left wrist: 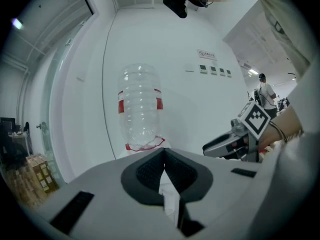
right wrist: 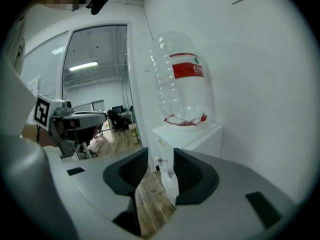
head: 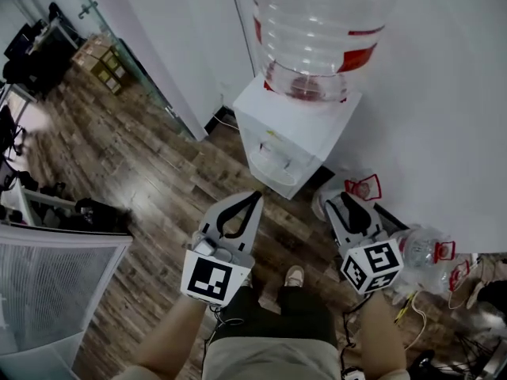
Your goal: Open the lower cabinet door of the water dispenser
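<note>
Seen from above, my left gripper (head: 257, 195) and right gripper (head: 339, 199) hang side by side over the wooden floor (head: 142, 157). They are short of the water dispenser (head: 277, 129), which stands against the white wall under its big clear bottle (head: 317, 30). My own cameras add more: the left fingers meet tip to tip, empty. The right fingers stand narrowly apart, and only through that gap does the dispenser's front below the taps show.

We face a white water dispenser (head: 295, 133), its clear bottle (head: 317, 22) banded red. Around the dispenser, the floor (head: 150, 172) shows dark wood grain.
</note>
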`<state>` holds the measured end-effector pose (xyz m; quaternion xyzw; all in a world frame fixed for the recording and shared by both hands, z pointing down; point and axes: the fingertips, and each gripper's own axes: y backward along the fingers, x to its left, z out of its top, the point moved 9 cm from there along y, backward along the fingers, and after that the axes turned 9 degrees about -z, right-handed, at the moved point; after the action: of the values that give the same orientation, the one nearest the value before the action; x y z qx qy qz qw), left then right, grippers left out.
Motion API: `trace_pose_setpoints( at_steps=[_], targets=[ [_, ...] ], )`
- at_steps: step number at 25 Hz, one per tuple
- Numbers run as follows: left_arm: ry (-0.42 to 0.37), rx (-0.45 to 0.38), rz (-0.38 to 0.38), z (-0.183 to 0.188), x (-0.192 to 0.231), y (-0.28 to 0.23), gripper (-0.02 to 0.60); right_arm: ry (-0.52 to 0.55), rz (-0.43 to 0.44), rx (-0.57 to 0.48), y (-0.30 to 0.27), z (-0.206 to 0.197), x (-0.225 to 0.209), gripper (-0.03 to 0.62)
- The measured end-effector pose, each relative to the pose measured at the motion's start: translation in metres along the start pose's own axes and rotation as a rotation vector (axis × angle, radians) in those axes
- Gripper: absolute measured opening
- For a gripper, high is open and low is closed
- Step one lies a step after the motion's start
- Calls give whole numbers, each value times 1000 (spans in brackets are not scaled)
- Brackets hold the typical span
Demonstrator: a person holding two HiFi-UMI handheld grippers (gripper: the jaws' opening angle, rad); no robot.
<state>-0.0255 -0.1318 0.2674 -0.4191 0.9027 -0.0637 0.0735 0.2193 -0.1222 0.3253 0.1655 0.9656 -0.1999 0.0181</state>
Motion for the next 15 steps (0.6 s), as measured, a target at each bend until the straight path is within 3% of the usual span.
trace_pose_setpoints(
  at_steps=[15],
  targets=[
    [13,40,30,-172,21,-36,6,55,-29,11,-109,-164,-14,241]
  ],
)
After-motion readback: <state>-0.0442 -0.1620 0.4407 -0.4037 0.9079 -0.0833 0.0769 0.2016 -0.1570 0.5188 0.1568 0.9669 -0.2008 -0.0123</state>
